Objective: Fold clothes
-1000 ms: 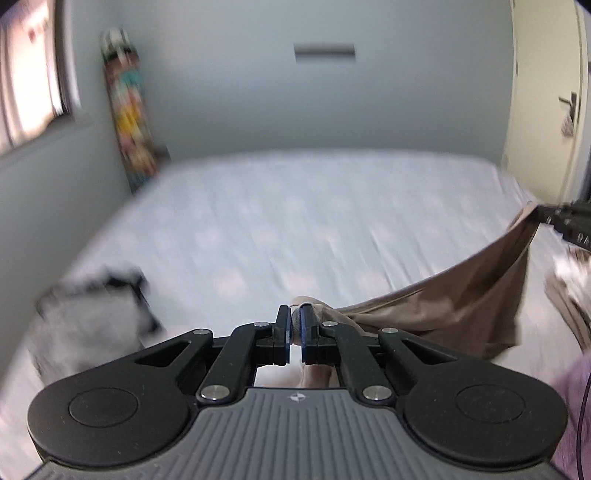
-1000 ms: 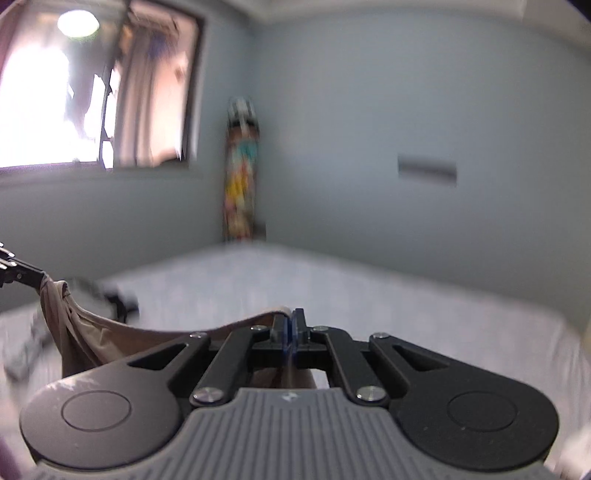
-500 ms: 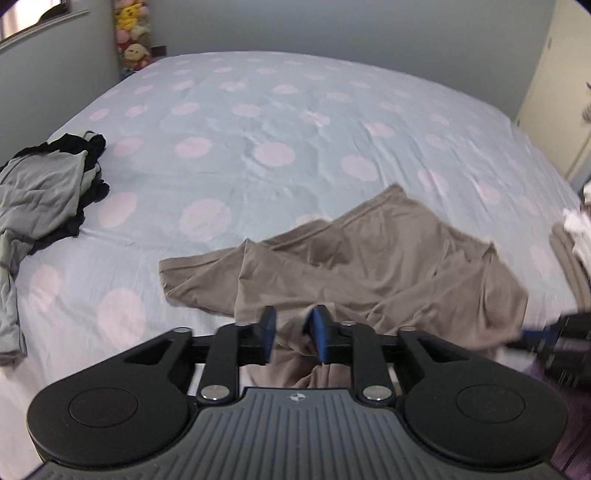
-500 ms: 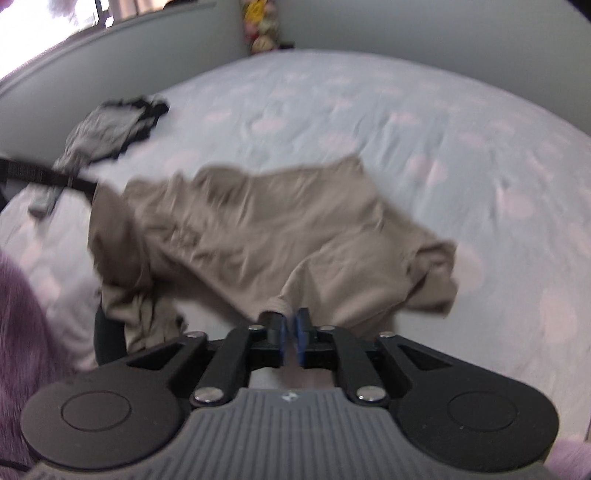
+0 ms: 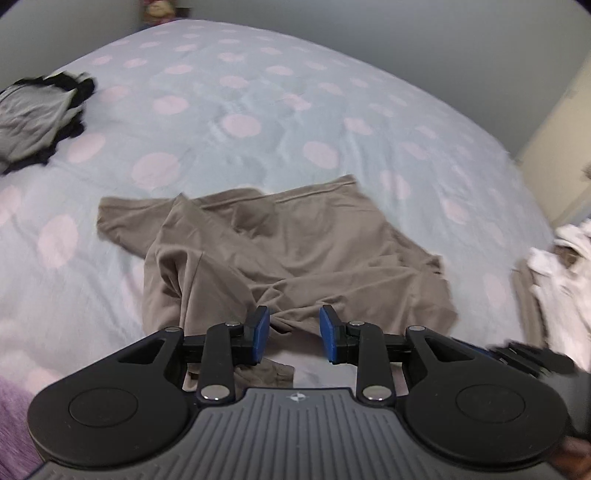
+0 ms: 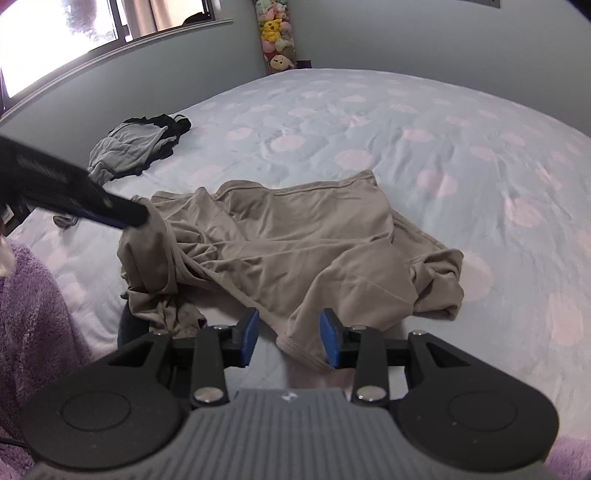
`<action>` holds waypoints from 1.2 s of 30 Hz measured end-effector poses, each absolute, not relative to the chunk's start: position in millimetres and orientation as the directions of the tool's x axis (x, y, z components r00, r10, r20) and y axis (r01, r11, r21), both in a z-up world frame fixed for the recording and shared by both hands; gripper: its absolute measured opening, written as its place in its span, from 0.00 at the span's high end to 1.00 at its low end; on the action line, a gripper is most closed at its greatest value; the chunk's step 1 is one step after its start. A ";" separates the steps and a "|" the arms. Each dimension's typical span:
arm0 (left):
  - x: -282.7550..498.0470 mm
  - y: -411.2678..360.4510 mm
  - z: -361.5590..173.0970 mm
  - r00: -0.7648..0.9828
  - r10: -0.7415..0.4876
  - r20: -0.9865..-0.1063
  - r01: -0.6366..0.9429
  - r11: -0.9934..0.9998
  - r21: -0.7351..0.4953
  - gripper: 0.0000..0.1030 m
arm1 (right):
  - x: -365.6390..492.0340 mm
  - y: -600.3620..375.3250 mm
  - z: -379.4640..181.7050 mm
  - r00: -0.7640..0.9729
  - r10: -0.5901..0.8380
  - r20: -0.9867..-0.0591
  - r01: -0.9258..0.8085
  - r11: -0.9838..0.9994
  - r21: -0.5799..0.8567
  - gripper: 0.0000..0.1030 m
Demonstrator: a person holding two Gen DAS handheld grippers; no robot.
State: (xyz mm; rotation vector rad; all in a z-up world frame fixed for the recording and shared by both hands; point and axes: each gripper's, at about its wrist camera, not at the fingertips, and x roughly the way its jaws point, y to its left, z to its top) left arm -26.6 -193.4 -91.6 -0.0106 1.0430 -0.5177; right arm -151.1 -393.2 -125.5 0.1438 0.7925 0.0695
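Surroundings: a crumpled grey and black garment [image 6: 138,146] lies on the far left part of the pale blue bedsheet with pink dots [image 6: 424,122], well apart from the work area. A heap of white and beige clothes [image 5: 554,266] sits at the right edge of the bed in the left wrist view. A purple fleece sleeve [image 6: 33,314] fills the lower left of the right wrist view. A column of plush toys [image 6: 277,35] stands against the grey wall beyond the bed.

Open room: the sheet beyond and to the right of the work area is bare up to its far edge.

Task item: the wrinkled taupe T-shirt [image 6: 295,243] lies spread on the near middle of the bed, its left side bunched into folds.

Left gripper [image 5: 294,334]: fingers spread apart, holding nothing; the near hem of the shirt lies between and just beyond the blue pads [image 5: 260,334]. In the right wrist view its tip sits at the shirt's bunched left side.

Right gripper [image 6: 288,339]: fingers released; a curled hem corner lies between them, touching or just beside the right pad.
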 end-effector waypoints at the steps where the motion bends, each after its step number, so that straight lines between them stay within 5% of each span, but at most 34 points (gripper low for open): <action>1: -25.3 -197.7 -96.8 0.421 -0.383 -0.823 0.386 0.896 -0.219 0.74 | -152.2 -394.4 -126.1 0.699 0.121 -0.705 -0.009 0.987 0.160 0.60; 9: -17.4 -205.4 -123.7 0.516 -0.223 -0.827 0.322 0.945 -0.053 0.74 | -160.4 -404.9 -135.4 0.676 0.145 -0.722 -0.011 0.982 0.186 0.55; 16: -3.9 -187.2 -122.5 0.495 -0.251 -0.832 0.328 0.941 -0.089 0.96 | -158.7 -407.9 -132.8 0.686 0.141 -0.713 -0.009 0.982 0.186 0.55; 27: 17.7 -150.3 -87.9 0.486 -0.303 -0.820 0.288 0.941 -0.177 0.99 | -143.8 -447.8 -117.7 0.720 0.029 -0.693 0.079 0.989 0.123 0.52; 30: 14.8 -156.1 -87.2 0.422 -0.374 -0.826 0.307 0.916 -0.258 0.96 | -131.7 -457.7 -115.4 0.719 0.000 -0.695 0.073 0.994 0.076 0.51; 33: 5.2 -174.1 -95.8 0.363 -0.414 -0.835 0.337 0.894 -0.297 0.77 | -122.0 -463.5 -116.2 0.703 -0.012 -0.712 0.037 0.999 0.020 0.51; 36: 3.5 -190.9 -114.3 0.317 -0.389 -0.865 0.340 0.898 -0.279 0.73 | -117.9 -465.8 -118.0 0.695 -0.008 -0.719 -0.006 1.000 -0.017 0.51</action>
